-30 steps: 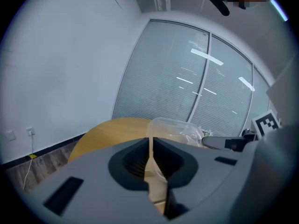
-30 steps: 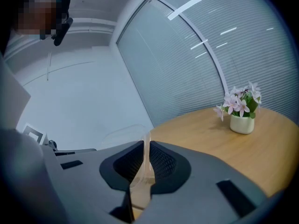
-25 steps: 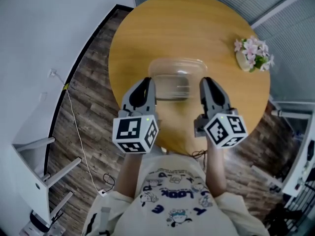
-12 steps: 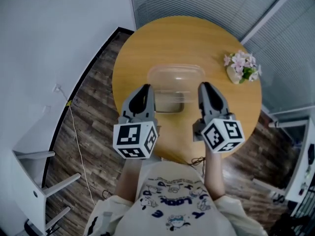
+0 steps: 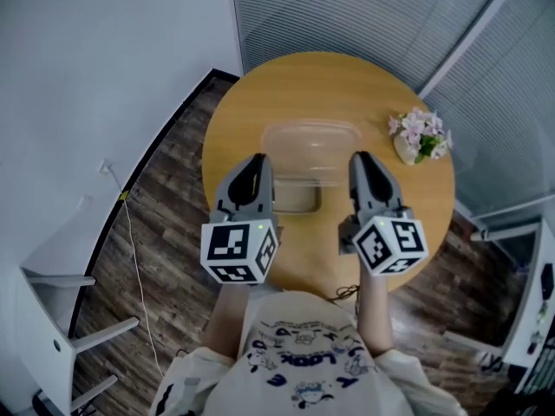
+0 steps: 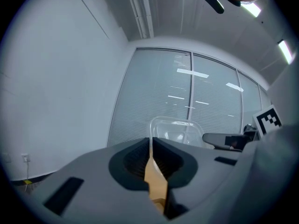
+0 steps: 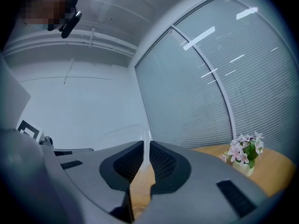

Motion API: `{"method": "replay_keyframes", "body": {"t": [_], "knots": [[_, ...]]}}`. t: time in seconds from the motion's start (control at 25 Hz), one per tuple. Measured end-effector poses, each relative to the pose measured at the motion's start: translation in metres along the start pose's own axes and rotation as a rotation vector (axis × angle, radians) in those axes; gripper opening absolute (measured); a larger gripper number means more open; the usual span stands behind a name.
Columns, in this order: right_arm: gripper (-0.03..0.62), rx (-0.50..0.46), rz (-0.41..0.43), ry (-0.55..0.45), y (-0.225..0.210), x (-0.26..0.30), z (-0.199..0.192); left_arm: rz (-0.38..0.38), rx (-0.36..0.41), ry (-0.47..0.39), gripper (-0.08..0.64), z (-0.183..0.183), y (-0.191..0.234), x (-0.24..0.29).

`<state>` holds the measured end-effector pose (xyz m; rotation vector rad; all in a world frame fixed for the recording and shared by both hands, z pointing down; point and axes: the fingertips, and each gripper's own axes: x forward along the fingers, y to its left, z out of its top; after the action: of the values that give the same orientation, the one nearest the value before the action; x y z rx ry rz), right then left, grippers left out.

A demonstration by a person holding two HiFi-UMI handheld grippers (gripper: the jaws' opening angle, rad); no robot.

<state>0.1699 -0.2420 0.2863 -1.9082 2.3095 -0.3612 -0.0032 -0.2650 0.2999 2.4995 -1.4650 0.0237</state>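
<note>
Above table | left tongs, right tongs clamp clear tub | flowerpot well right

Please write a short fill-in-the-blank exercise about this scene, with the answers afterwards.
The number of grippers shut on the clear container, counting the left gripper and the right gripper, is ____.
The wooden table under it has a ____ top.
The small pot on the table holds pink ____.
In the head view, the pot stands nearer the ____ gripper.
Answers: two; round; flowers; right.
</note>
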Motion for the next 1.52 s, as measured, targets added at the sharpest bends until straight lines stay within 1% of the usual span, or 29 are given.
{"method": "replay_keyframes", "body": {"t": [0.52, 1.52], "knots": [[0.040, -0.015, 0.016, -0.038, 0.007, -0.001, 0.016, 0.004, 0.020, -0.040, 0.023, 0.019, -0.002, -0.006], [0.040, -0.015, 0.011, -0.041, 0.005, -0.010, 0.016, -0.001, 0.021, -0.046, 0.023, 0.020, -0.009, -0.012]]}}
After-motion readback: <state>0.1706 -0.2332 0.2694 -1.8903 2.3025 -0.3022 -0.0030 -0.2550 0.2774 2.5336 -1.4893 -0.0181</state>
